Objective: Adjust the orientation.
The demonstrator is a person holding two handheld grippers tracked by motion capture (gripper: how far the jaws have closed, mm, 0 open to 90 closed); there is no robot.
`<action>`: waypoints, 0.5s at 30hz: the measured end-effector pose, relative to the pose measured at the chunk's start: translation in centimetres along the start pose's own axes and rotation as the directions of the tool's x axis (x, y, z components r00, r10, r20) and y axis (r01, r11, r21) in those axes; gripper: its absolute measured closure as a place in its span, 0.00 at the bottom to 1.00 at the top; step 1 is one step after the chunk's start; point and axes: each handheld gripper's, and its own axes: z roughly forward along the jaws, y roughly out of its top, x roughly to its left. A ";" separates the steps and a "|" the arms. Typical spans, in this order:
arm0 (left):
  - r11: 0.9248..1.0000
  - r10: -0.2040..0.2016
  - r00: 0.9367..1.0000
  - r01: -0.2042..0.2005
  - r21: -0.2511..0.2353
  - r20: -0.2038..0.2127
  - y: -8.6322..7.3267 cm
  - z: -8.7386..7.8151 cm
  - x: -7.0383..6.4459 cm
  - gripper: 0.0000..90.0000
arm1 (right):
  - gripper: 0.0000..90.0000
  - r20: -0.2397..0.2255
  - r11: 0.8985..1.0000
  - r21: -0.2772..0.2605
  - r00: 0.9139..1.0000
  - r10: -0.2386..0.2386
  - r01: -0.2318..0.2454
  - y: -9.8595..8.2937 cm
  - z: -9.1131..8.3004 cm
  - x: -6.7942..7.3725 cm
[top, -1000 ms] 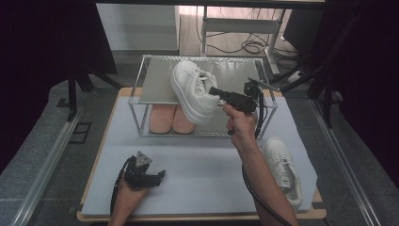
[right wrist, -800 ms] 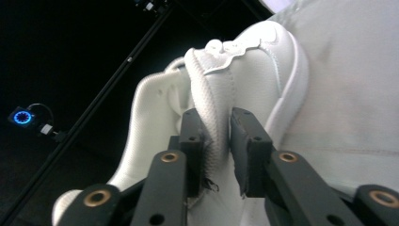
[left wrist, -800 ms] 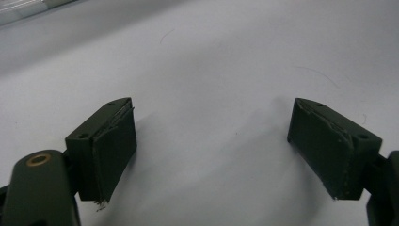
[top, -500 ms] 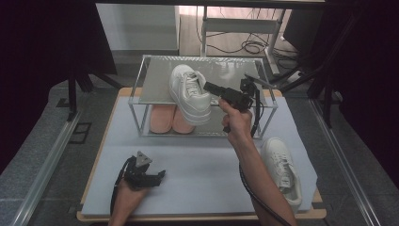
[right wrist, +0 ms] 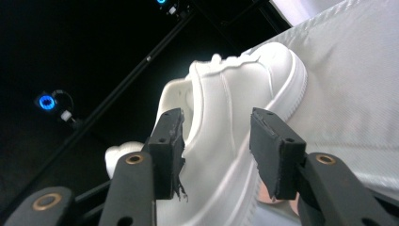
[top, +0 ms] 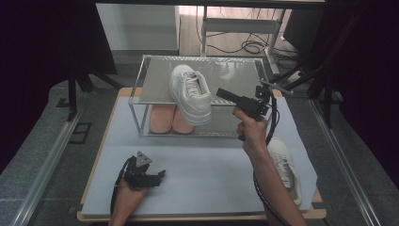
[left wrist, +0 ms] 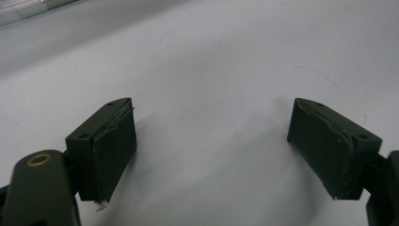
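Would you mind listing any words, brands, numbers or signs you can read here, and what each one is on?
None can be read. The white shoe on the rack shows no legible brand, nor does the second shoe on the table. The tongs' pads are plain black.

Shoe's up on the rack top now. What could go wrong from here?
1. The white shoe lies angled on the rack's top shelf, its heel end past the front edge; it may tip off.
2. The right gripper is open right beside the heel; a careless pull-back might nudge the shoe.
3. If it falls, it may land in front of the pink insoles on the lower shelf.
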 end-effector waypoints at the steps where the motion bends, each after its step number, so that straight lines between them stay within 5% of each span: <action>1: 1.000 0.000 1.000 0.000 0.000 0.000 0.0 0.0 0.0 0.18 | 0.66 -0.002 1.000 0.003 1.000 -0.015 0.015 -0.3 -0.2 0.1; 6: 1.000 0.000 1.000 0.000 0.000 -0.001 0.0 0.0 0.0 0.18 | 0.73 -0.007 0.992 0.034 0.993 -0.119 0.119 -1.9 -1.0 1.0; 15: 1.000 0.001 1.000 -0.001 -0.002 -0.001 0.0 0.0 0.0 0.18 | 0.92 -0.093 0.981 0.098 0.983 -0.156 0.165 -4.7 -1.4 1.7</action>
